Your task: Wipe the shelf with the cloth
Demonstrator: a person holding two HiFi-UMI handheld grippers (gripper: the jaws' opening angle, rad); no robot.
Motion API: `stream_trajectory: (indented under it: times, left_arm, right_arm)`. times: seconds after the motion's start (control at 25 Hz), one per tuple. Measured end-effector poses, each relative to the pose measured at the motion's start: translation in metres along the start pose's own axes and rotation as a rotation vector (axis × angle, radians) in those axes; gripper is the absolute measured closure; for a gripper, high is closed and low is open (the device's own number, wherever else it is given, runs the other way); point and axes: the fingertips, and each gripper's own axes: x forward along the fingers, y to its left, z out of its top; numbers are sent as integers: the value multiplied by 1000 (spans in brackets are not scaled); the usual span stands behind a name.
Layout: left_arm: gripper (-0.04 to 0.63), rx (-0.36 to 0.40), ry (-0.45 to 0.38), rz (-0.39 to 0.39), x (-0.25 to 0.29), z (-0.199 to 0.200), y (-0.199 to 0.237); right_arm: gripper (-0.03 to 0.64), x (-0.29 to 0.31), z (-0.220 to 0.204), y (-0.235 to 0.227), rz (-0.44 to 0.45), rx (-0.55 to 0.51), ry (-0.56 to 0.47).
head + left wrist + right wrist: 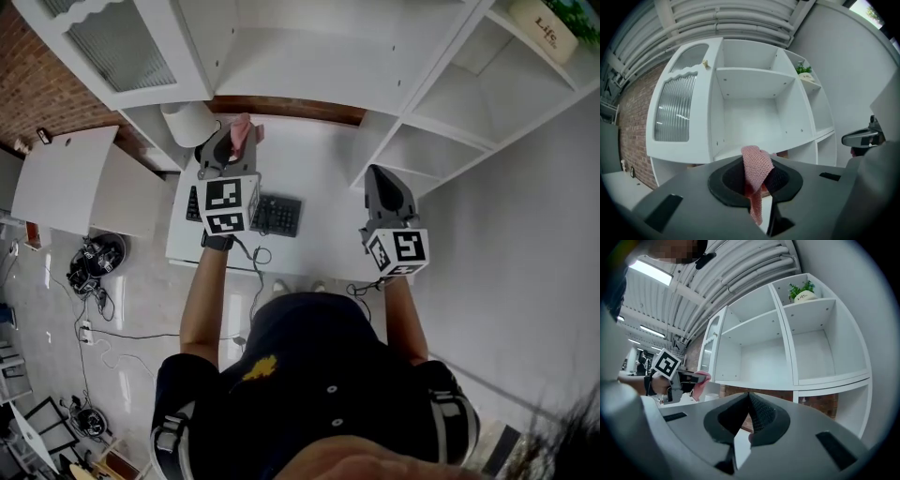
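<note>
a pink knitted cloth (757, 168) is pinched between the jaws of the left gripper (757, 177). the jaws are closed down to the cloth's thickness, w/ one end sticking up past the tips and the other hanging down behind them. in the head view the left gripper (232, 145) is held over the back of the white desk (314, 164), and the cloth (245, 131) is seen at its tip, just in front of the white shelf unit (450, 103). the cloth is held in the air; no contact w/ any shelf board is seen. the gripper is pointed at the shelf unit's (750, 84) wide middle compartment, beside a cabinet door (675, 110) w/ ribbed glass.

the right gripper (382, 176) is held further right, near the desk's right edge, well apart from the left one. its jaws are seen pressed together in the right gripper view, tip to tip, w/ nothing between them (749, 405). the left gripper (689, 377) and the cloth (701, 382) are caught at that view's left.

a black keyboard (277, 214) lies on the desk between the two grippers, nearer the person. a white roll (187, 122) stands at the desk's back left corner. a potted plant (802, 291) is set in an upper right compartment. a brick wall (37, 84) is seen to the left.
</note>
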Motion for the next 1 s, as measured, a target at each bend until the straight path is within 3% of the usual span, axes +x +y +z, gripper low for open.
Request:
stream_trajectory:
  times: [0.28,0.52,0.64,1.0]
  left_arm:
    - [525,-81,40,-48,-29,-36,-24]
    - [523,-64,114,-34,-52,-79,-10]
    - [523,-104,114,-9,-55,-82,-1]
    - [523,-89,97,-38,-44,-74,-12]
  right_arm:
    - [612,-12,1,-16,-22,-6,12]
    - [612,-27,3,-29,-47,-2,21]
    - [612,-31,2,-35,-74,-9,23]
    - [612,-30,-2,-30,-71,5,27]
